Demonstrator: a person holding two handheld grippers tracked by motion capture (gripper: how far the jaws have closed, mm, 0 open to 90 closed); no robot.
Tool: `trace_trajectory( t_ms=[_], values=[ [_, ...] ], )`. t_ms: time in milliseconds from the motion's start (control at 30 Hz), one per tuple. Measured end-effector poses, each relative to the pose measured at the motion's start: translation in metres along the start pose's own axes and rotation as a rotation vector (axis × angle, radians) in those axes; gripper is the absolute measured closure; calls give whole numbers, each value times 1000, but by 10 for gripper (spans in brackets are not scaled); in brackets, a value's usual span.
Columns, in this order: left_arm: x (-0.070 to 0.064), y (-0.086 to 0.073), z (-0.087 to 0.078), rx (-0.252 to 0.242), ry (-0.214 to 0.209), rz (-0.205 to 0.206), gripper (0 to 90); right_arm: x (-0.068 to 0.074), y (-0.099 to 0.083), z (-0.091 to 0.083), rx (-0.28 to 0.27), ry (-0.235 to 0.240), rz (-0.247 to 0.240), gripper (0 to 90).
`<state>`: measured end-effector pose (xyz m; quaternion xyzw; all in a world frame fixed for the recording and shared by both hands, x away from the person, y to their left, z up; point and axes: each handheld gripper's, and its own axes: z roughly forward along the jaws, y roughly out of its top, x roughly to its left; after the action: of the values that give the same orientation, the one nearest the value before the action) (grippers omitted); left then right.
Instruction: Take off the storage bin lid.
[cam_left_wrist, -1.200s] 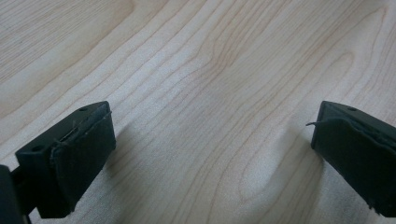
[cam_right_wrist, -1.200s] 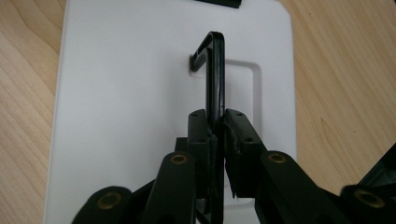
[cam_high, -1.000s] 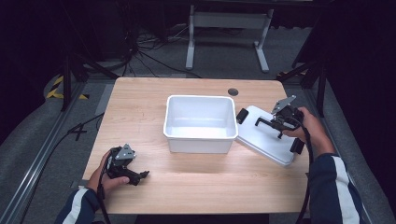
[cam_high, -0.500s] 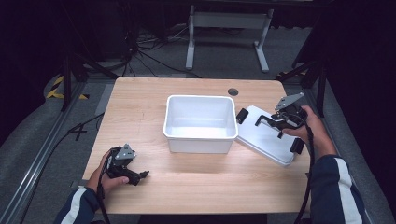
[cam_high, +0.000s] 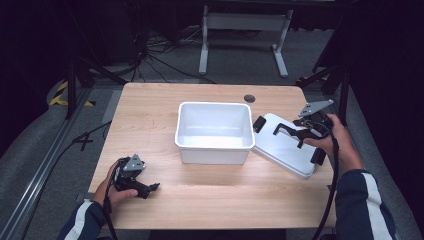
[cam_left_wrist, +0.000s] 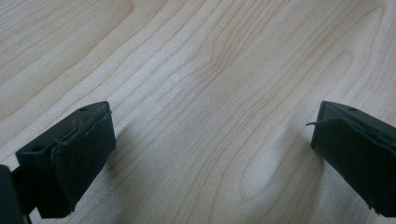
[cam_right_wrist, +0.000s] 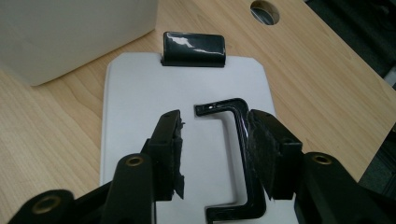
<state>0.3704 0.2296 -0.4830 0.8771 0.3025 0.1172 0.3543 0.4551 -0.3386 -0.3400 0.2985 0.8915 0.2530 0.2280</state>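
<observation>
My right hand-held gripper (cam_right_wrist: 215, 154) open, jaws straddling lid handle (cam_right_wrist: 236, 158); handle's long bar runs along jaws, nearer right jaw. Lid (cam_high: 285, 145) flat on desk (cam_high: 150, 115), touching bin (cam_high: 214, 131) on its right. Left hand-held gripper (cam_high: 134, 176) open, empty, far side.

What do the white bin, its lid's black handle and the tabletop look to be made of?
The white bin: probably moulded plastic, with smooth matte walls and a rounded rim. The lid's black handle: likely glossy hard plastic, since it shows sharp highlights. The tabletop: pale wood or wood-look laminate, going by the visible grain lines; I cannot tell which.
</observation>
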Motion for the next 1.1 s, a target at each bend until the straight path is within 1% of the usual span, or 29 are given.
trace_trajectory(
  t_ms=[67,267,433,500,600,800,967,1100],
  values=[
    [0,0,0,0,-1,0,2,2,-1,-3,-7,-5,6,518],
    [0,0,0,0,0,1,2,7,-7,-11,-42,-24,23,475],
    [0,0,0,0,0,1,2,16,-15,-22,-84,-39,35,426],
    [0,0,0,0,2,-2,2,19,-20,-25,-97,-34,43,416],
    [0,0,0,0,2,-2,2,25,-27,-28,-101,-40,39,383],
    [0,0,0,0,1,-2,2,31,-38,-33,-115,-38,34,378],
    [0,0,0,0,2,-2,2,39,-49,-40,-125,-50,25,369],
    [0,0,0,0,1,-2,2,45,-59,-45,-134,-43,36,353]
  ],
)
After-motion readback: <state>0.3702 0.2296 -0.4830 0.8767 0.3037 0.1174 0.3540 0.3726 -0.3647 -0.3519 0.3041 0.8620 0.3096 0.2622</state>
